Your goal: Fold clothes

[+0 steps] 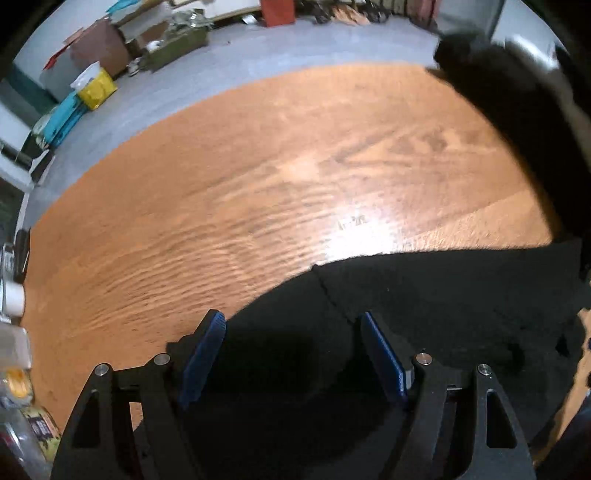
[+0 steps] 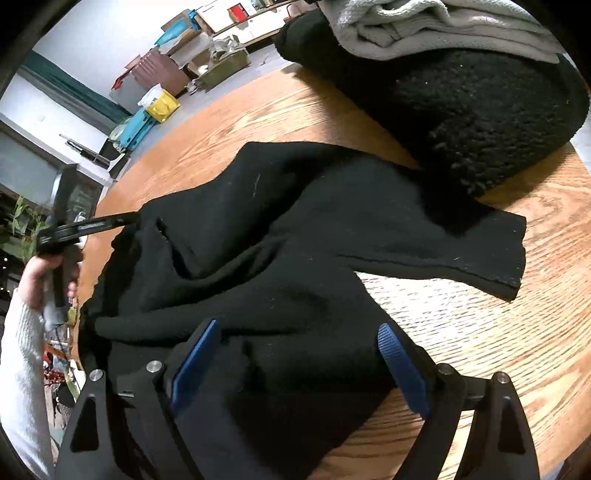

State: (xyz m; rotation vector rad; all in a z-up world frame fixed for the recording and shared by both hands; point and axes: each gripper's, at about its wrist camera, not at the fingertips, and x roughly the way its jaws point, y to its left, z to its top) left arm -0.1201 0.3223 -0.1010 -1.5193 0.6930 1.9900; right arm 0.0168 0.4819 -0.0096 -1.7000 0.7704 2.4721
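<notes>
A black knit garment (image 2: 258,236) lies crumpled on the round wooden table (image 2: 480,332), one sleeve (image 2: 480,251) stretched out to the right. My right gripper (image 2: 299,332) hovers open above its near part, with fabric showing between the blue pads (image 2: 195,362). In the left wrist view the same garment (image 1: 424,302) fills the lower right. My left gripper (image 1: 291,325) is open over its edge with nothing pinched. From the right wrist view the left gripper (image 2: 85,227) shows edge-on at the garment's left side, held by a hand (image 2: 40,273) in a white sleeve.
A stack of folded clothes sits at the table's far right: a black fleece (image 2: 480,110) with a grey sweater (image 2: 424,26) on top. Bare wood (image 1: 221,203) spreads ahead of the left gripper. Boxes and a yellow bag (image 1: 96,88) stand on the floor beyond. Bottles (image 1: 22,406) crowd the left edge.
</notes>
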